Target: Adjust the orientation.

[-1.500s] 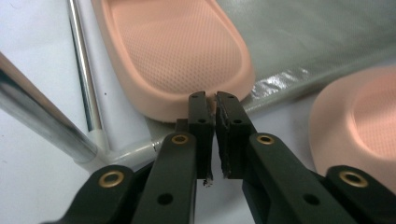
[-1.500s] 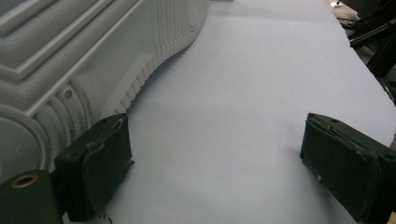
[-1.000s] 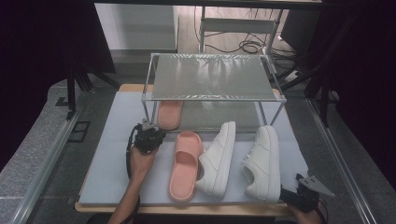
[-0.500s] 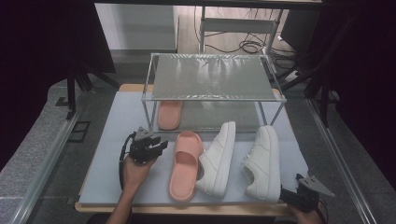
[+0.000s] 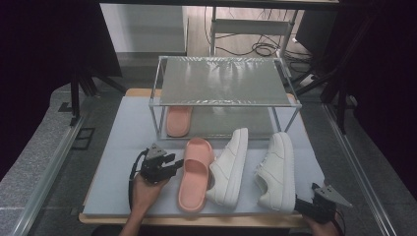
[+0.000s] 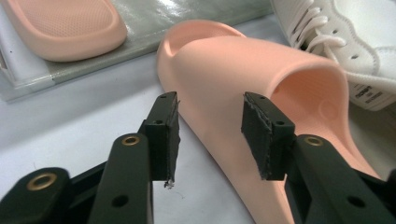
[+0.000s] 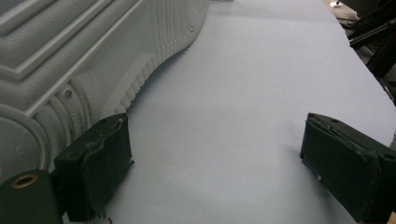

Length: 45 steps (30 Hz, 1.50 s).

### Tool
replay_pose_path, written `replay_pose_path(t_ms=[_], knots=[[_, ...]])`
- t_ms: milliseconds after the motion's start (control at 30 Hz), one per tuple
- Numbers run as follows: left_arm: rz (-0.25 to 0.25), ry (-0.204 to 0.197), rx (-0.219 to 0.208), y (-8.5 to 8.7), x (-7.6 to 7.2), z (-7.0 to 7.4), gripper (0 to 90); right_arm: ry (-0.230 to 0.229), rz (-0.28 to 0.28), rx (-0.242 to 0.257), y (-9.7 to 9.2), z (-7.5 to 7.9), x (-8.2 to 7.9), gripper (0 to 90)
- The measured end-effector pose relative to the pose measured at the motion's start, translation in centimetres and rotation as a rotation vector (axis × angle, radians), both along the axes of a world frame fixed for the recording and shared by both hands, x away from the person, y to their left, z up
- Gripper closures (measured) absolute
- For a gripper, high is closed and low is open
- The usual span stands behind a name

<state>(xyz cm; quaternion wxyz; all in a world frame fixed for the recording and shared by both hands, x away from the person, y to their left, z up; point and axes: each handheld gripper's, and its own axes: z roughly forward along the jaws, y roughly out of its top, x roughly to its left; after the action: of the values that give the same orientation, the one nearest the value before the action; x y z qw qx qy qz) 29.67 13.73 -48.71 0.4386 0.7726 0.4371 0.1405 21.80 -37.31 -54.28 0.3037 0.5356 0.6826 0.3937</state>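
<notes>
The pink slide point(image 5: 195, 172) lies lengthwise, toe toward the rack point(image 5: 223, 81), beside the half-open, empty left gripper point(image 5: 173, 164).

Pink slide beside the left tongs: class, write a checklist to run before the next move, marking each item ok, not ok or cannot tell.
1. Left tongs open, jaws having just been opening: ok.
2. Nothing pinched between them; near pink slide lies just beyond: ok.
3. Other pink slide already under the rack: ok.
4. White sneakers crowd the near slide's side: not ok.
5. Right tongs open beside a sneaker sole: ok.
</notes>
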Motion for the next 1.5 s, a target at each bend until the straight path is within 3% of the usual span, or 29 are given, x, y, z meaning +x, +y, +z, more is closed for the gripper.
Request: replay_pose_path(t_ms=[200,400,567,767,900,1500], knots=[[0.003,0.006,-0.034,0.2,-0.3,-0.2,57.0,0.000,0.000,0.000,0.0,0.0,0.0,8.3],[-0.015,-0.007,-0.093,0.6,-1.3,0.5,56.7,0.000,0.000,0.000,0.0,0.0,0.0,8.3],[-0.041,0.001,-0.048,-0.2,-1.6,0.5,56.3,0.000,0.000,0.000,0.0,0.0,0.0,8.3],[-0.039,0.021,0.012,-1.7,-0.6,-0.6,57.5,-0.001,0.000,-0.001,0.0,0.0,0.0,8.2],[-0.029,0.033,0.028,-2.3,0.0,-1.1,61.5,-0.001,0.000,-0.001,0.0,0.0,0.0,8.3],[0.049,0.053,-0.050,-1.2,0.8,-0.7,78.0,0.000,0.000,0.000,0.0,0.0,0.0,8.3]])
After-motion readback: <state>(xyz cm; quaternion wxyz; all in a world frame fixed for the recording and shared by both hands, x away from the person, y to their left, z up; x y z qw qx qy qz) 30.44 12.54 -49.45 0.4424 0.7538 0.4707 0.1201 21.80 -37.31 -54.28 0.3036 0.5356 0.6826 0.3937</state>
